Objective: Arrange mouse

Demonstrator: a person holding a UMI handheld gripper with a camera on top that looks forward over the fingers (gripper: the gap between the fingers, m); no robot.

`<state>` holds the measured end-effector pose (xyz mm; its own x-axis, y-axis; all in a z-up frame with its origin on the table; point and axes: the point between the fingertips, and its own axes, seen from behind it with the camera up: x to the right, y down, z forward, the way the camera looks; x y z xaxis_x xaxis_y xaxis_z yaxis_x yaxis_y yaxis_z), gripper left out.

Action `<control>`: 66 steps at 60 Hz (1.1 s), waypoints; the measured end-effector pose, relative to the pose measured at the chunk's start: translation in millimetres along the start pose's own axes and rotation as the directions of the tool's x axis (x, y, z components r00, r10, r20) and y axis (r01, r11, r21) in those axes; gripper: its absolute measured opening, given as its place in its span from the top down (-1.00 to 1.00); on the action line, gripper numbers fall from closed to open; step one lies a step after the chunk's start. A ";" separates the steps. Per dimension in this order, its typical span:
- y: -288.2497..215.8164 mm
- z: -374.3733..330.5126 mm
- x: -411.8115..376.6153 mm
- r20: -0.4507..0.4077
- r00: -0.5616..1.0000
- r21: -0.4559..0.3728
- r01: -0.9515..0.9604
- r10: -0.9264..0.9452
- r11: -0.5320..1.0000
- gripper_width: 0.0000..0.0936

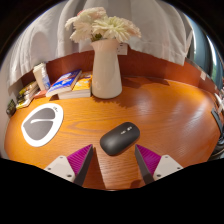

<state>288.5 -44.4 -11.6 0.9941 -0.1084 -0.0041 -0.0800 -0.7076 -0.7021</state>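
Home setting: wooden table (150,105), flower vase (106,62), books (68,84).

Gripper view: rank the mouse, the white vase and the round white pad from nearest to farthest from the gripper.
Gripper is open.
1. Mouse: just ahead of the fingers, on the table.
2. Round white pad: off to the left, farther out.
3. White vase: beyond the mouse, holding flowers.

Even, fairly bright indoor light, warm on the wooden table (150,110). Soft sheen across the tabletop toward its far side — no hard glare. The black mouse (119,139) throws a small, soft shadow beneath it; the white vase (106,68) likewise. Strong fisheye bend — table rim curves steeply. Detail softens toward the periphery; centre reasonably sharp.
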 end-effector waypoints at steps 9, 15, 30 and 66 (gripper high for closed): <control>-27.3 30.0 -5.1 0.035 0.999 -0.017 0.033 -0.032 0.999 -0.81; -37.4 43.1 -12.7 0.064 0.997 -0.026 0.049 -0.048 0.998 -0.77; -47.9 54.1 -11.6 0.084 0.994 -0.032 0.067 -0.064 0.997 -0.02; -132.8 -14.3 -21.6 0.019 0.999 0.069 -0.027 0.026 0.997 0.28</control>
<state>276.7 42.0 91.9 0.9930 -0.1130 -0.0356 -0.1014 -0.6543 -0.7494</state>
